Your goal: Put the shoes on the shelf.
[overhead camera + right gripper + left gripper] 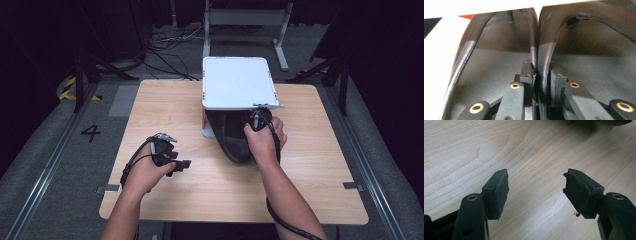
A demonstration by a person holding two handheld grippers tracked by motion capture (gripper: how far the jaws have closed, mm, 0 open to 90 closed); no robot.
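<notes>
A pair of black slippers lies side by side on the wooden table, toes pushed under a white shelf. In the right gripper view the left slipper and the right slipper touch along their inner edges. My right gripper is shut on those two inner edges together. From above, that right gripper sits at the shelf's front right corner, over the slippers. My left gripper hovers over bare wood to the left, and its jaws stand open with nothing between them.
The white shelf stands at the table's far middle, with an orange part at its left leg. A metal frame and loose cables lie on the floor beyond the table. Bare wood stretches along the table's left, right and front.
</notes>
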